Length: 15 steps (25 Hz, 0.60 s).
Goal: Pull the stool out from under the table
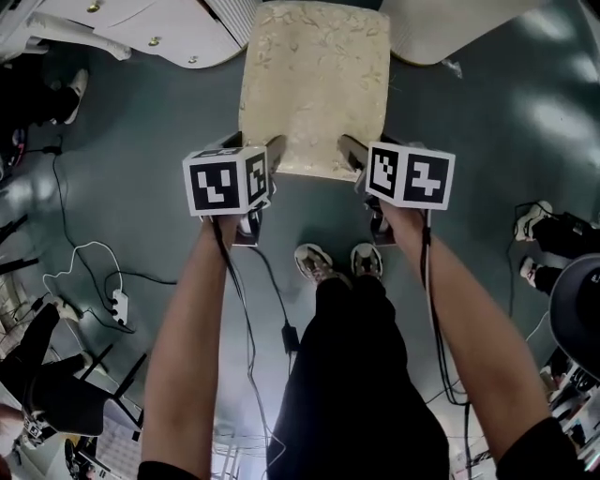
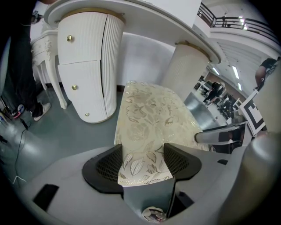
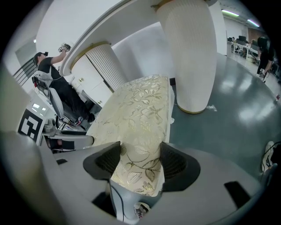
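A stool with a cream, gold-flowered cushion stands on the grey floor, its far end under the white table. My left gripper grips the seat's near left corner and my right gripper grips the near right corner. In the left gripper view the corner of the stool fills the gap of the left gripper, and both dark pads lie against the cushion. In the right gripper view the right gripper holds the stool in the same way.
Fluted white table pedestals flank the stool's far end. My own shoes stand just behind the seat. Cables and a plug strip trail over the floor at left. Another person's feet are at right.
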Available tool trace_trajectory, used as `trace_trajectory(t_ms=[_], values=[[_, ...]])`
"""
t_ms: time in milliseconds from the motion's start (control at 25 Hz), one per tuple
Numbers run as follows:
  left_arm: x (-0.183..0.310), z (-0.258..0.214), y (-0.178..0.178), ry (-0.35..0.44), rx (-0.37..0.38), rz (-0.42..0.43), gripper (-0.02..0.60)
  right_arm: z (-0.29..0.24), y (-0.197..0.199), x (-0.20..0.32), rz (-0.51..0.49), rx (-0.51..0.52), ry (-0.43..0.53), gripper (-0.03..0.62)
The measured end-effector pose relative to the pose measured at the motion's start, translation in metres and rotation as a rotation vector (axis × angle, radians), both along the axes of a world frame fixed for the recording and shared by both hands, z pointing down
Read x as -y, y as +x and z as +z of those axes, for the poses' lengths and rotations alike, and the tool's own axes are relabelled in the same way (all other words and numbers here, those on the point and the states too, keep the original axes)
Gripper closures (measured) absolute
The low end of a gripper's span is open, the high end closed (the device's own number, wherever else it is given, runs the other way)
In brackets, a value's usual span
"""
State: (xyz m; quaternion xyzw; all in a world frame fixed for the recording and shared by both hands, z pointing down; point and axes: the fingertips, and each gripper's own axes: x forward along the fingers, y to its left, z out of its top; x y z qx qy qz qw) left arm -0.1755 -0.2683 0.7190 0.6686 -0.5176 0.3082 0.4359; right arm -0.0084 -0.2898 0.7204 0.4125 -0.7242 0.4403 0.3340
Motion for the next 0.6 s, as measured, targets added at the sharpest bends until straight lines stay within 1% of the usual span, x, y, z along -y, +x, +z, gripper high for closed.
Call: trace_trajectory(t_ms=[240, 400, 600], values=[[-0.038, 0.005, 0.012, -0.039, 0.004, 0.022, 0.276, 0.006, 0.011, -0.041, -0.004, 0.003, -0.033, 0.309], [-0.041, 0.001, 0.009, -0.071, 0.008, 0.021, 0.276, 0.002, 0.008, -0.044, -0.015, -0.001, -0.062, 0.310], [-0.061, -0.002, 0.014, -0.112, 0.005, 0.034, 0.275, -0.001, 0.014, -0.065, -0.029, -0.012, -0.109, 0.310]])
